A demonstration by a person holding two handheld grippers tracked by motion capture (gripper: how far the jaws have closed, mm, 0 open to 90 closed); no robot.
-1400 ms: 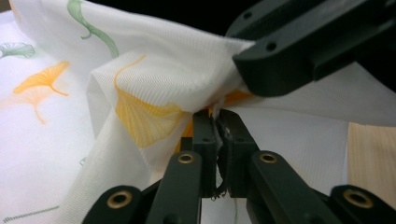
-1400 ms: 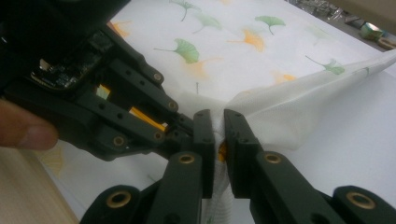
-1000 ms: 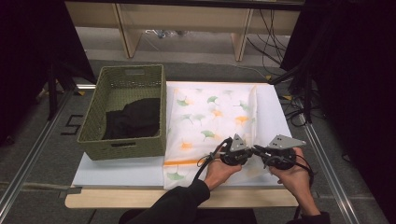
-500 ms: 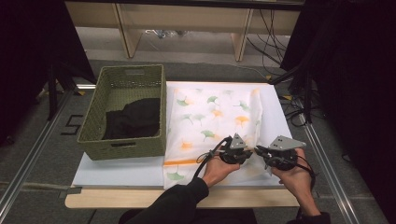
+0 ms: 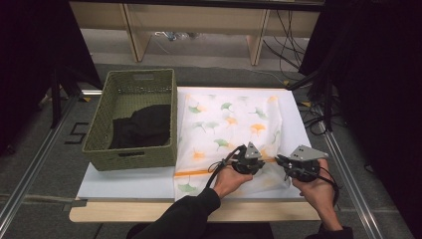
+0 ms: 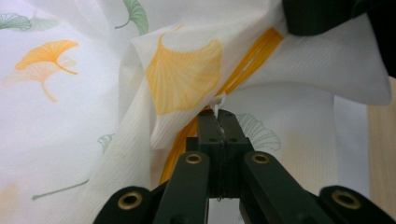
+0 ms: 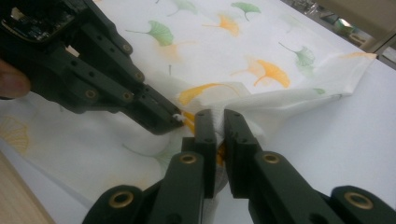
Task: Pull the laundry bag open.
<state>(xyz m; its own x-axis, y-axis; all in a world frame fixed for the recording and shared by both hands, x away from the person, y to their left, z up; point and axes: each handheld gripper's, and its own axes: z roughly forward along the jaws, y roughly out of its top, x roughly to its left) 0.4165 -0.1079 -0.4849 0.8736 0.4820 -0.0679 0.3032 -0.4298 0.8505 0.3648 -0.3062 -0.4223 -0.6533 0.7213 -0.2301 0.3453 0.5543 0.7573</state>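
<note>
The left gripper [image 6: 218, 122] has its two black jaws pressed together on a pinch of the white cloth [image 6: 84, 107], a small tuft of fabric sticking up between the tips right beside the cloth's orange stripe [image 6: 252, 58]. The right gripper [image 7: 219, 122] is clamped on the same cloth [image 7: 280, 100] just beside it, a bunched fold caught between its jaws, and in the right gripper view the tip of the left gripper [image 7: 161, 119] sits nearly touching that fold. From the high view the two grippers are close together at the near right part of the cloth [image 5: 224, 124], the left gripper [image 5: 259, 162] and the right gripper [image 5: 279, 162] facing each other, each held in a hand, the left hand [image 5: 230, 179] coming out of a dark sleeve [image 5: 181, 216]. The cloth, printed with green and orange ginkgo leaves, lies spread over the white surface [image 5: 124, 181], its near right corner lifted and gathered where the jaws hold it, the rest lying flat. Just to the left of the cloth, touching its edge, stands a green woven basket [image 5: 94, 134] with a dark garment [image 5: 142, 127] lying inside it. The white sheet rests on a wooden board [image 5: 259, 211] whose front edge shows along the person's side.
</note>
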